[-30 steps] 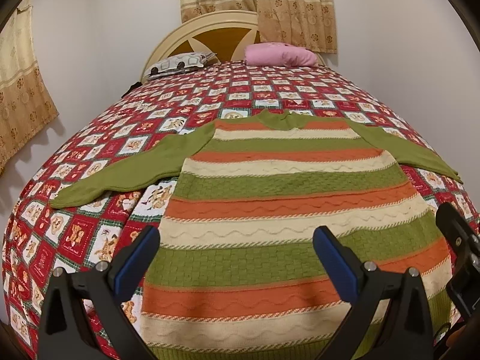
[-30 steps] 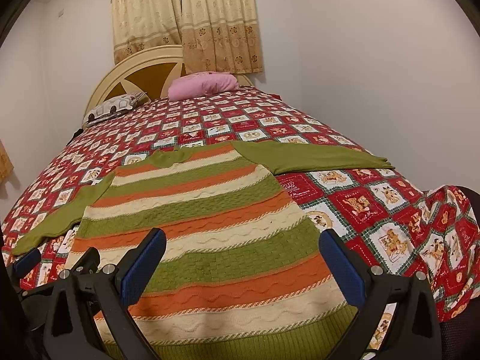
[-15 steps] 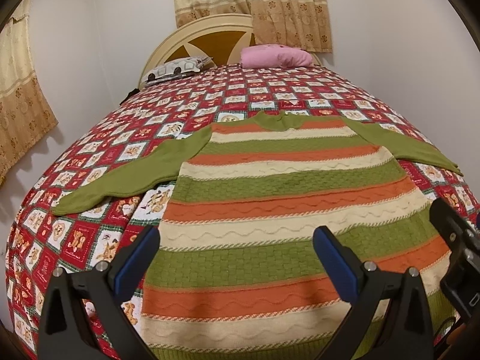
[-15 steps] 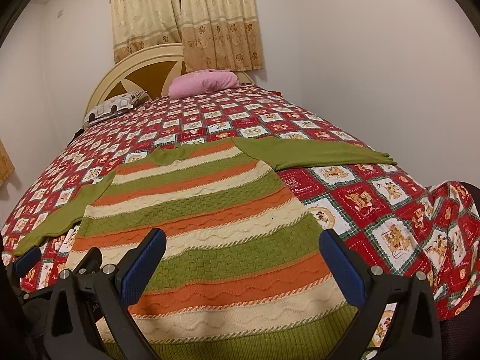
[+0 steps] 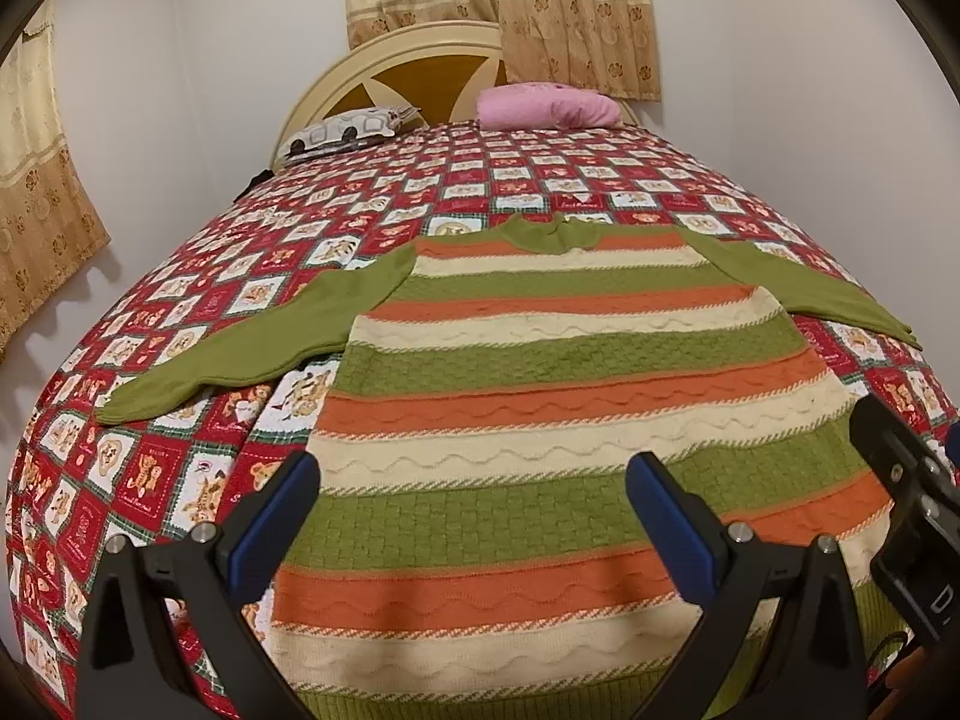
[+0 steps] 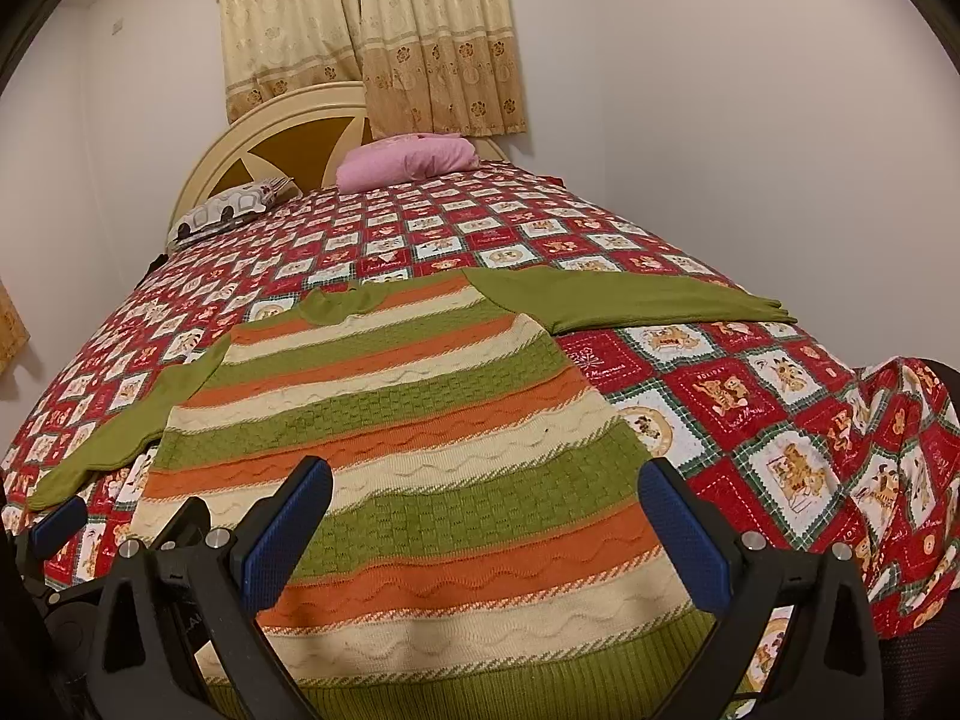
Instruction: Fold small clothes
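A small striped sweater (image 5: 540, 420) in green, orange and cream lies flat on the bed, hem toward me, both green sleeves spread out. It also shows in the right wrist view (image 6: 420, 450). My left gripper (image 5: 474, 516) is open and empty above the hem's left half. My right gripper (image 6: 486, 516) is open and empty above the hem's right half. Each gripper's body shows at the edge of the other's view. Neither touches the sweater.
The bed has a red patchwork quilt (image 5: 300, 252) that drops off at the right (image 6: 888, 480). A pink pillow (image 5: 546, 105) and a patterned pillow (image 5: 348, 129) lie by the headboard (image 5: 414, 69). Walls stand close on both sides.
Both grippers have drifted slightly, so the view has risen a little. The sweater has not moved and the jaws stay open.
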Motion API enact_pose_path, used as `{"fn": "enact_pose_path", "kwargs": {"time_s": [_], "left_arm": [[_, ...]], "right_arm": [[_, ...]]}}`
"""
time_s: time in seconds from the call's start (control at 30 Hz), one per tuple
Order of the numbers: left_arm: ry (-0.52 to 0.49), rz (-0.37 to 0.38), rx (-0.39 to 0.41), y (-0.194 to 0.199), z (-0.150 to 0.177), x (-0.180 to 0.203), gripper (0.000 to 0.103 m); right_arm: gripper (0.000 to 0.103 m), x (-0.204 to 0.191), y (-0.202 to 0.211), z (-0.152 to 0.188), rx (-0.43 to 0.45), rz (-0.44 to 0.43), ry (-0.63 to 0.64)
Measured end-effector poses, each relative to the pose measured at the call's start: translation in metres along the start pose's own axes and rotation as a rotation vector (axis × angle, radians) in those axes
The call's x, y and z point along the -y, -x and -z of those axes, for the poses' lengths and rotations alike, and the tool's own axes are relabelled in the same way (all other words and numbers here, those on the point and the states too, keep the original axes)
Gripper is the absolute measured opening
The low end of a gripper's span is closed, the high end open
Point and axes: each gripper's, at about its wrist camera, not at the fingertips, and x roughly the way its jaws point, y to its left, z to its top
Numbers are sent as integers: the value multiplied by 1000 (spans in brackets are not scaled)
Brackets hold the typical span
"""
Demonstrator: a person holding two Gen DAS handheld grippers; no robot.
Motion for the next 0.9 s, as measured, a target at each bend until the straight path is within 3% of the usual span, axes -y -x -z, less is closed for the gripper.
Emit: {"fn": "enact_pose_path", "kwargs": {"time_s": [0.5, 0.9], "left_arm": [[-2, -2, -2, -1, 2, 1, 103], [36, -23, -26, -17, -2, -13, 103]], "right_arm": [[102, -2, -2, -1, 0, 10, 5], [102, 3, -18, -15, -28, 68, 26]]}}
